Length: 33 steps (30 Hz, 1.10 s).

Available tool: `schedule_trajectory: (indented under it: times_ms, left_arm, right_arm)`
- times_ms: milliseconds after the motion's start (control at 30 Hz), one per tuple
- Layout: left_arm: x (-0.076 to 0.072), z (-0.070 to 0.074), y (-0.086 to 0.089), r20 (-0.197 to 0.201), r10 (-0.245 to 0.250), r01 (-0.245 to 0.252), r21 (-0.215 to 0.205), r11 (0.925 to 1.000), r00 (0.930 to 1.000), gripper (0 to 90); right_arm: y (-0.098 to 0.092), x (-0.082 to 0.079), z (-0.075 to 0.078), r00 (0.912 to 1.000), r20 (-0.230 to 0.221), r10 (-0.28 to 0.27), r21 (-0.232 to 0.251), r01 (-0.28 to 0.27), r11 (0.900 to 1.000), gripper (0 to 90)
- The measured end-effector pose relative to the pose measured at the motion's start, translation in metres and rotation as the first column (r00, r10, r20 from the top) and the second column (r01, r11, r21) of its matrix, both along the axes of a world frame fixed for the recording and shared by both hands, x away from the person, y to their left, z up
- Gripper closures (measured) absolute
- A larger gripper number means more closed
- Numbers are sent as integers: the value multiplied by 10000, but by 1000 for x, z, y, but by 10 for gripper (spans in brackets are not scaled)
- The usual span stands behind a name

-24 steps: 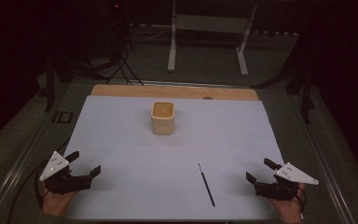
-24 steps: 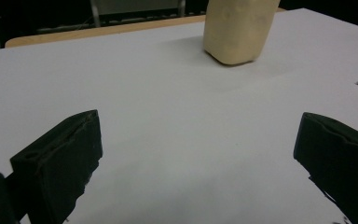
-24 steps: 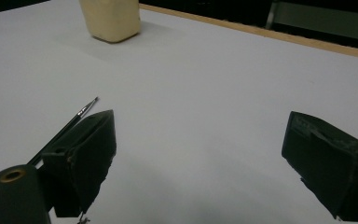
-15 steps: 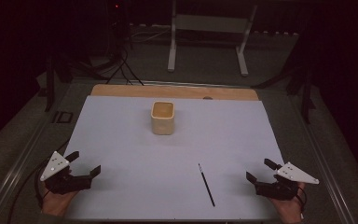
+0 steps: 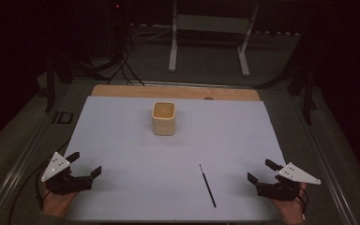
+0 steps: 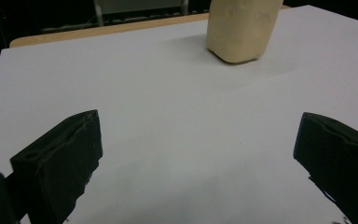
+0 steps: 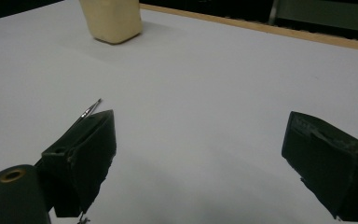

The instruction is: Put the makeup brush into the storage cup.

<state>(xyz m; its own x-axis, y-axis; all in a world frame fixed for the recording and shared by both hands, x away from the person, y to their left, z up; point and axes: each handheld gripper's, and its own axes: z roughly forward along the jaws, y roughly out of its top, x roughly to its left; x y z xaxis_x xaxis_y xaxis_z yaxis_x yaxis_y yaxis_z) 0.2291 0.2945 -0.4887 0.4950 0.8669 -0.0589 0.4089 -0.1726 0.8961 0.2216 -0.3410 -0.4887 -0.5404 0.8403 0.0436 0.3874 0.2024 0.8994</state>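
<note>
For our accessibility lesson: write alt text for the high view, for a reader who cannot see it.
A cream cup stands mid-sheet on a white sheet over a wooden table, with a thin dark brush lying nearer the front. Two open grippers, left and right, rest at the near corners, holding nothing.

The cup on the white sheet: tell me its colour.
The cup is a pale cream-yellow, plain with no pattern. The high view shows it best.
</note>
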Motion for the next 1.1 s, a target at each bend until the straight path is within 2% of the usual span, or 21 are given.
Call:
schedule_trajectory:
  times_ms: [667,1100]
  left_arm:
    - [0,-1,-2,9,-28,28,40,10000,10000,22]
    - [-2,1,-4,304,-115,113,66,9999,9995,23]
  right_arm:
    - [11,0,7,9996,-16,289,21,-289,9996,98]
    - [23,3,14,9979,46,648,-16,-648,9979,98]
